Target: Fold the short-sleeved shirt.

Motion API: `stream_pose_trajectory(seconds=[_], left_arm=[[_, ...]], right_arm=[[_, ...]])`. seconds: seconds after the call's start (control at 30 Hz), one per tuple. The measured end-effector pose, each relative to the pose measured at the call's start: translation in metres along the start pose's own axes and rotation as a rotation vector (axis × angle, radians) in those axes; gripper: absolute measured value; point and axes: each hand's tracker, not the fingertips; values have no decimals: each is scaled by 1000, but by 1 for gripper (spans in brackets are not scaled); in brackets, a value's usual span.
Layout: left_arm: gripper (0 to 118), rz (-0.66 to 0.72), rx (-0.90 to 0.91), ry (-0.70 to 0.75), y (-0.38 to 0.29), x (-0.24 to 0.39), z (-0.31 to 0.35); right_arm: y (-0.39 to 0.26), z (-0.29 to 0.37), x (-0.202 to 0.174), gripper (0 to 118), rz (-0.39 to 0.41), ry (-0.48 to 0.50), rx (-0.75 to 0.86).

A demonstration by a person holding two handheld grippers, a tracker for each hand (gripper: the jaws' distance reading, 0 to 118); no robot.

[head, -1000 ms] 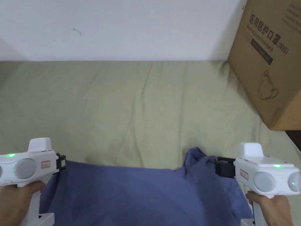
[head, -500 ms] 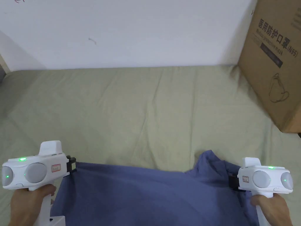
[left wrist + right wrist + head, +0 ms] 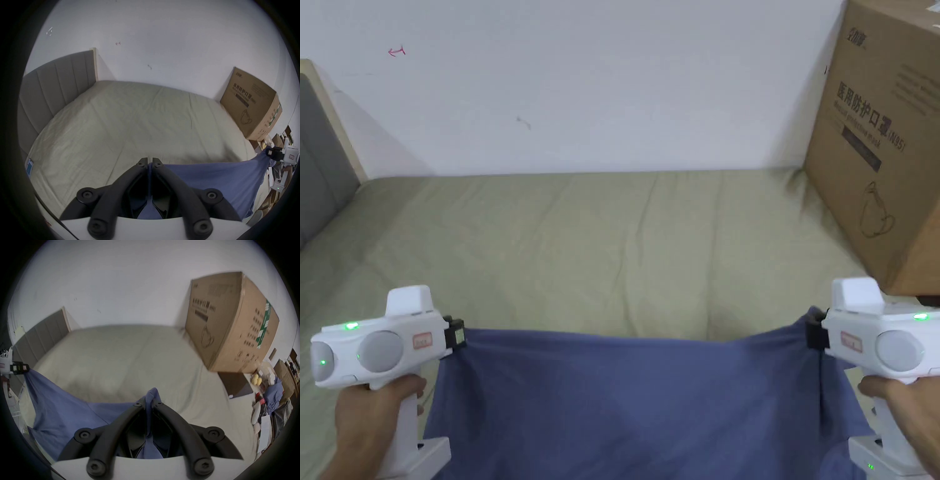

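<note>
Pale green sheets cover the bed [image 3: 600, 250] under the blue short-sleeved shirt [image 3: 637, 406], held stretched just above its near edge. Left hand-held gripper [image 3: 456, 334] and right hand-held gripper [image 3: 814, 330] each pinch a top corner. Plain, thin and limp, it should sag unless held by corners.

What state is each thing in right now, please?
Shirt: unfolded, held up over the bed, stretched between both grippers.
Left gripper: shut on the shirt.
Right gripper: shut on the shirt.
Box: closed, resting on the bed.
Bed: sheet lightly creased.
</note>
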Motion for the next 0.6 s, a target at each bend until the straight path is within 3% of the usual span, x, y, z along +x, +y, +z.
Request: stream_pose_trajectory(seconds=[0.13, 0.37, 0.6], left_arm=[[1, 11, 109, -1, 39, -7, 38], [1, -53, 318, 45, 127, 11, 107], [1, -68, 493, 62, 209, 26, 154]], right_arm=[[40, 44, 10, 3, -43, 34, 137], [125, 101, 12, 3, -27, 50, 367], [199, 130, 15, 3, -54, -2, 540]])
